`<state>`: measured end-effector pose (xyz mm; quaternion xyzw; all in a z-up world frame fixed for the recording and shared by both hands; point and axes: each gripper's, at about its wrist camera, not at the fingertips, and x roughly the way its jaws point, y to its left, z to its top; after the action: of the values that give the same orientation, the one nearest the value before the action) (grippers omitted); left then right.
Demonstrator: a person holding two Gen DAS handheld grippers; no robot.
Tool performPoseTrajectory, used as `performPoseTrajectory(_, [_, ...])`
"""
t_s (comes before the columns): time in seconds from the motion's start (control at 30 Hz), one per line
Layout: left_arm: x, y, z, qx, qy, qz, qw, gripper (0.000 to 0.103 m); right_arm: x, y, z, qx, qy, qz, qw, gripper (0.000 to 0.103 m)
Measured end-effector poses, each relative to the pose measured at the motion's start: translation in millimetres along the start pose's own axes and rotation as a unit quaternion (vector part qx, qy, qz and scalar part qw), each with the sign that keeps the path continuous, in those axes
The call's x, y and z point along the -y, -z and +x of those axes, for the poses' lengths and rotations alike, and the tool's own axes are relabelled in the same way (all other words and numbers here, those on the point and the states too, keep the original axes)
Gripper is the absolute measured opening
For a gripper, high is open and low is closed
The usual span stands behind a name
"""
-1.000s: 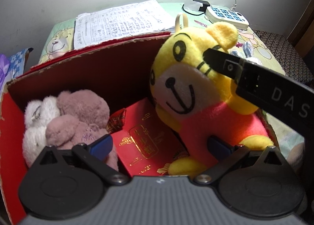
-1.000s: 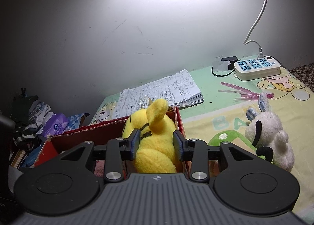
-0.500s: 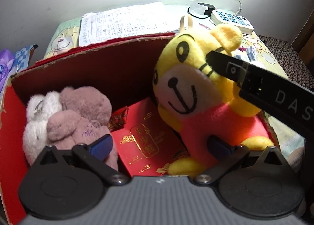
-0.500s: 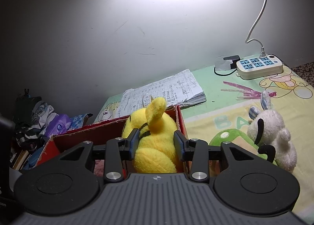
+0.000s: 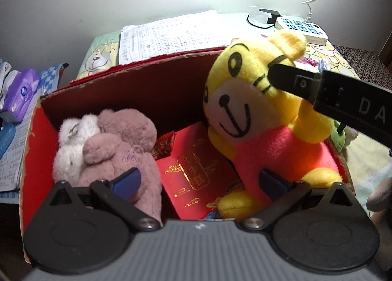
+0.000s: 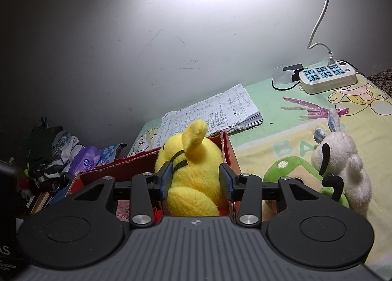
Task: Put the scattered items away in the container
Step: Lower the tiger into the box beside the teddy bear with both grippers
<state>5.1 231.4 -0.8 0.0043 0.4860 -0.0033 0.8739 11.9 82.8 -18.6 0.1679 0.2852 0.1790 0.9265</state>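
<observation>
A red cardboard box [image 5: 147,65] holds a pink-brown plush [image 5: 127,138], a white plush [image 5: 71,143] and a red packet [image 5: 196,165]. A yellow tiger plush [image 5: 247,99] in a red shirt sits upright at the box's right end. My right gripper [image 6: 196,178] is shut on its head, and one of its fingers [image 5: 294,82] presses beside the tiger's eye. My left gripper [image 5: 199,179] hangs open over the box's near side, holding nothing. Outside the box, to its right, a white dog plush [image 6: 343,165] and a green plush [image 6: 291,168] lie on the cloth.
A stack of written papers [image 6: 215,111] lies just behind the box. A power strip [image 6: 328,77] with a white cable sits at the far right by the wall. A pink plastic strip [image 6: 311,109] lies on the cloth. Tissue packs [image 5: 22,94] and clutter crowd the left.
My left gripper has tipped up and back a little, so more of the wall and the left clutter shows. The tiger plush stays in the box in the right gripper's hold.
</observation>
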Motion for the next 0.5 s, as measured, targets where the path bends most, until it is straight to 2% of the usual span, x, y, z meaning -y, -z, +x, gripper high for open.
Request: performPoseTrajectory(0.5, [10.0, 6.1, -5.4, -0.012, -0.037, -0.053, 0.9978, 0.103, 13.1, -7.2, -3.9, -0.029, -0.046, -0.012, 0.998, 0.048])
